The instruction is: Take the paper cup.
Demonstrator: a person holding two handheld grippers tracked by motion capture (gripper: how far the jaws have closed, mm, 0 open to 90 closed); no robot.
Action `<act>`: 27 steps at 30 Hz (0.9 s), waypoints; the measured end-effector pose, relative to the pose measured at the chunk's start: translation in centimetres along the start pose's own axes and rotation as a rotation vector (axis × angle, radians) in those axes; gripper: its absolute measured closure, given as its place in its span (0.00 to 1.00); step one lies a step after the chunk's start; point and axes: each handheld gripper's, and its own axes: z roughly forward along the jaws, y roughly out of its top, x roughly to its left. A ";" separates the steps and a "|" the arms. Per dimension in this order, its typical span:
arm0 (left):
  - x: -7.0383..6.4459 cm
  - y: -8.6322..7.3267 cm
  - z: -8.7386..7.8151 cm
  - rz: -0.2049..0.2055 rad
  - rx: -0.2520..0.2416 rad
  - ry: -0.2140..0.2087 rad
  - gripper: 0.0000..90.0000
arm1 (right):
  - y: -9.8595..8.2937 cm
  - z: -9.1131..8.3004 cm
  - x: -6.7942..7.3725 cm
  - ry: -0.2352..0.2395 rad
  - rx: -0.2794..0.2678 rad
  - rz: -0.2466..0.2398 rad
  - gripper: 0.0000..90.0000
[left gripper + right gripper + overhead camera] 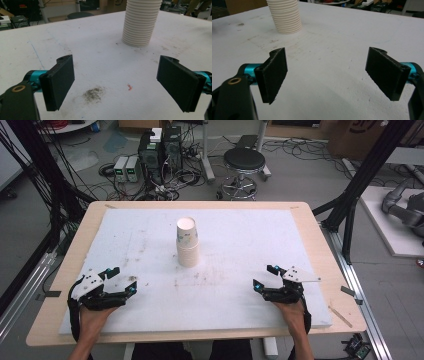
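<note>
In the high view a stack of paper cups (188,242) stands upright near the middle of the white board (240,240), with the left gripper (120,281) at about 8 o'clock from it and the right gripper (265,277) at about 4 o'clock, both well apart from it and each held with jaws spread wide. In the left gripper view the jaws stand apart over the stained board (105,65), holding nothing, and the ribbed stack (141,22) rises at about 1 o'clock; in the right gripper view the jaws are also apart and empty, and the stack (285,16) stands at about 11 o'clock

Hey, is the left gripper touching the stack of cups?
Apart. The high view shows bare white board between the left gripper and the stack of cups.
</note>
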 end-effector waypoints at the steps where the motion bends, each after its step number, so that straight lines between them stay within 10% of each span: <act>1: 0.0 0.0 0.0 0.002 0.001 -0.001 0.16 | 0.0 0.0 0.0 0.001 0.000 0.002 0.20; 27: 0.9 2.0 -0.1 -0.016 -0.037 -0.074 0.14 | 0.1 0.1 -0.2 0.011 0.012 0.011 0.20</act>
